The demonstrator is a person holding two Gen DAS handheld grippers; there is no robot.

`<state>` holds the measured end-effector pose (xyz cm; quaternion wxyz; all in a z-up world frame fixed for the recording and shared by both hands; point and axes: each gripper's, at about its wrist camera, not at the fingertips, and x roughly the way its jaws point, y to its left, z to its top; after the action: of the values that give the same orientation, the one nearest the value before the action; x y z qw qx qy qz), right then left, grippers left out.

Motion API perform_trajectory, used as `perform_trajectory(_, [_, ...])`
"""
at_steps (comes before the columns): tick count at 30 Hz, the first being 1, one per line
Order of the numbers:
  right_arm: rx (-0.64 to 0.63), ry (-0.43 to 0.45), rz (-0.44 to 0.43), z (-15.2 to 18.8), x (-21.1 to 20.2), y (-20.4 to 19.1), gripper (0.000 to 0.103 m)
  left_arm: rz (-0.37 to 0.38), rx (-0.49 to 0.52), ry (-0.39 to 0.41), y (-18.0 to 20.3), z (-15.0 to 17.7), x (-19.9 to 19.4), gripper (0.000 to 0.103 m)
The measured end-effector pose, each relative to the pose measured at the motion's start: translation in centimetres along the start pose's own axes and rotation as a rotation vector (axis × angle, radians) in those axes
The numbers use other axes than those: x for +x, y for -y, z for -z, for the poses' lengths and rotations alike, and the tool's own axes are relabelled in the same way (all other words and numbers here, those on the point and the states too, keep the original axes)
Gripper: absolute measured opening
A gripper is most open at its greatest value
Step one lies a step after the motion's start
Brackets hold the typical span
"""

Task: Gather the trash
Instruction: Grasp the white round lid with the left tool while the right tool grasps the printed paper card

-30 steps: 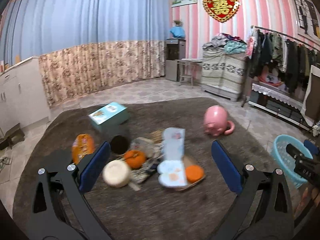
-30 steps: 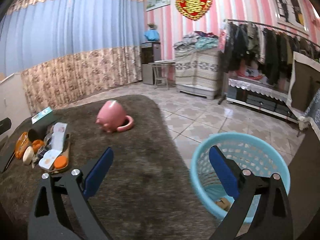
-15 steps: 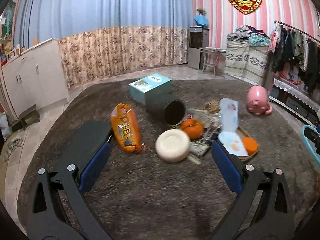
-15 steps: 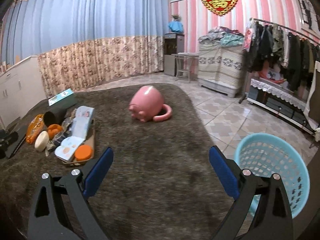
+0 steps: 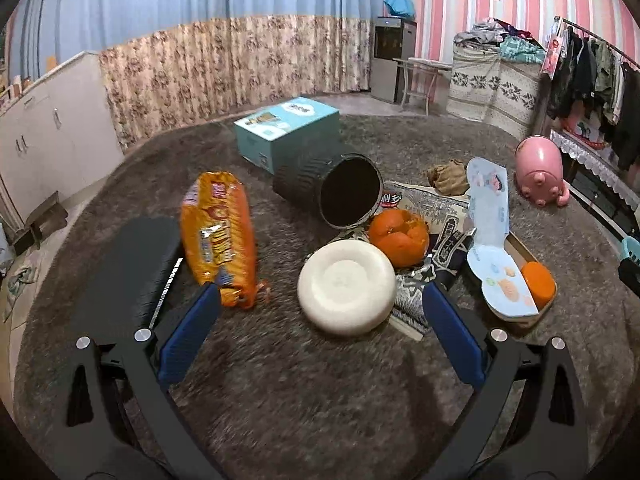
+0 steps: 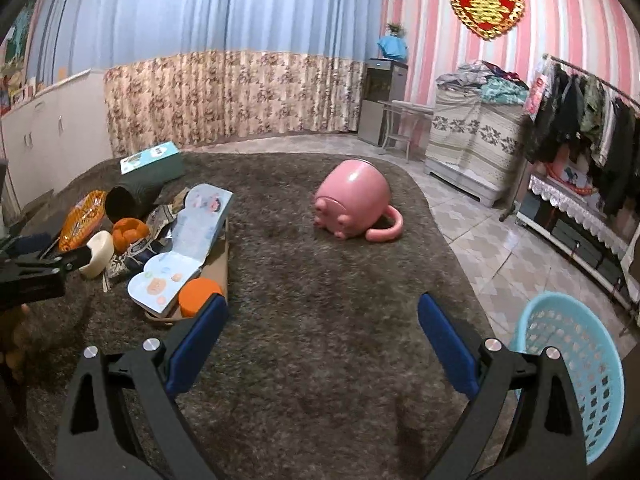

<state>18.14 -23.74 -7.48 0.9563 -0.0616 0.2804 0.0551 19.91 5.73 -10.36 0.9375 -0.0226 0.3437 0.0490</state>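
Note:
A pile of trash lies on the dark shaggy rug (image 5: 320, 380): an orange snack bag (image 5: 218, 236), a white round dish (image 5: 346, 286), orange peel (image 5: 398, 236), a black cup on its side (image 5: 334, 188), printed wrappers (image 5: 438, 208) and an open pale-blue carton (image 5: 494, 240) on a cardboard tray with an orange lid (image 5: 538, 280). My left gripper (image 5: 320, 320) is open just in front of the white dish, holding nothing. My right gripper (image 6: 322, 326) is open and empty above bare rug, the pile (image 6: 160, 240) to its left. The blue mesh basket (image 6: 572, 376) stands at lower right.
A teal box (image 5: 286, 132) sits behind the black cup. A pink pig-shaped pot (image 6: 352, 206) lies on the rug's far side. A black flat object (image 5: 124, 272) lies left of the snack bag. Tiled floor, a clothes rack (image 6: 580, 120) and cabinets (image 5: 48, 132) ring the rug.
My left gripper moved closer to the pile and lower, so the white dish now lies between its fingers' line. My right gripper swung left, away from the basket, toward the rug's middle.

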Motion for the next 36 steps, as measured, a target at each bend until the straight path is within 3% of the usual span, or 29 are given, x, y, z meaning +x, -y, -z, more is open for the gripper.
perform_trajectory(3, [-0.014,-0.003,-0.038,-1.0,0.7,-0.5,0.094,0.026,-0.018,-0.022,-0.1,-0.4,1.1,0.094])
perform_trajectory(6, [-0.023,-0.006,-0.071,-1.6,1.3,-1.2,0.094,0.075,-0.018,-0.072,0.0,-0.3,2.4,0.079])
perform_trajectory(8, [-0.032,-0.012,-0.091,-1.7,1.5,-1.8,0.094,0.1,-0.009,-0.102,0.3,0.0,2.9,0.061])
perform_trajectory(16, [-0.067,-0.065,-0.134,-2.2,2.3,-3.7,0.094,0.108,-0.018,-0.045,-0.3,0.1,1.2,0.061])
perform_trajectory(21, [-0.102,-0.108,-0.173,-3.0,3.5,-6.2,0.094,0.018,0.006,0.059,-2.3,-0.2,-1.7,0.061])
perform_trajectory(26, [-0.135,-0.162,-0.232,-3.0,5.4,-9.3,0.093,-0.001,-0.013,0.083,-5.6,-0.7,-2.7,0.061])
perform_trajectory(33, [-0.111,-0.274,-0.303,-2.7,9.2,-11.3,0.068,-0.002,-0.046,0.067,-8.0,-0.2,-2.2,0.061])
perform_trajectory(36, [-0.068,-0.282,-0.318,-2.6,9.7,-11.2,0.066,0.003,-0.059,0.063,-8.7,-0.1,-2.0,0.061])
